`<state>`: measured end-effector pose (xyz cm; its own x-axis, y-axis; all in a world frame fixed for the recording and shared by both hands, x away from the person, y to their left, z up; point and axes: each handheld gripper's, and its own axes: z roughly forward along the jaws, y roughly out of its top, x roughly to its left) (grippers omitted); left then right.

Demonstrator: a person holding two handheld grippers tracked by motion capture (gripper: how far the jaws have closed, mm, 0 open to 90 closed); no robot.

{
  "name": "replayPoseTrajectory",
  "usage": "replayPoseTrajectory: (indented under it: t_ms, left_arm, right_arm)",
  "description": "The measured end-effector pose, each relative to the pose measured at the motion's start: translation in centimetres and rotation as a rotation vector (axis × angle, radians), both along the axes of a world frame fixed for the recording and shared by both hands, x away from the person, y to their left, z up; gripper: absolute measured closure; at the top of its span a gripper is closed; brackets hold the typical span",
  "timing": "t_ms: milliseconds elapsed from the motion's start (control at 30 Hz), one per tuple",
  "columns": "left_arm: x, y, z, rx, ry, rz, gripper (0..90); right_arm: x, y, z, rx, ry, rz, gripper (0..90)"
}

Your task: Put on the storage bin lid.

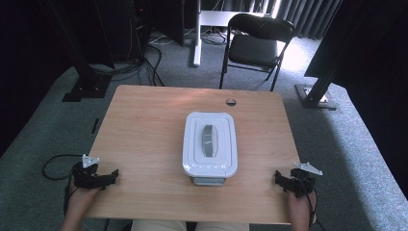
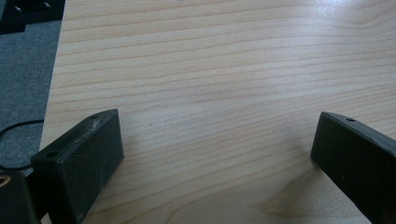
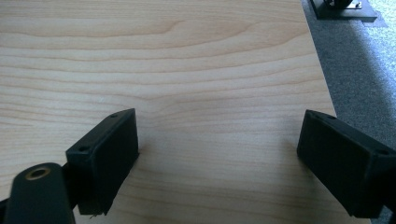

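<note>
Left tool [image 1: 111,176] at the near left corner of the counter [image 1: 144,134], jaws spread wide over bare wood, gripping nothing. Right tool [image 1: 279,179] near the near right corner, jaws equally wide, also gripping nothing. Between them, well apart from both, a white lidded container [image 1: 210,143] at the middle of the counter toward the near edge, long side running front to back, a grey handle [image 1: 209,140] recessed in the lid, what looks like a grey latch [image 1: 208,181] at its near end.

Likely step in hand: reaching in for the container. Best done by bringing both tools inward together, keeping the jaws wide until they straddle the chosen part, and approaching low and square so the box does not skid on the smooth wood.

High view: gives the container, both hands, a black chair [image 1: 257,41] beyond the far edge. Left gripper view: wood grain, the left edge of the counter, grey carpet [image 2: 23,79]. Right gripper view: the right edge and carpet beyond.
</note>
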<state>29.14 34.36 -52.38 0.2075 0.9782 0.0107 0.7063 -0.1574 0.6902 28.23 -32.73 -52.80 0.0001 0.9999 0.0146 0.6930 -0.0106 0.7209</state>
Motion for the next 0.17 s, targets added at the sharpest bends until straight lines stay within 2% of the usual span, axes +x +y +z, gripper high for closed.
replayPoseTrajectory:
  t_ms: [167]
  left_arm:
    - [-0.01, 0.00, 0.00, 0.000, 0.000, 0.000, 2.9]
  right_arm:
    - [0.10, -0.04, 0.01, -0.001, 0.002, -0.005, 12.1]
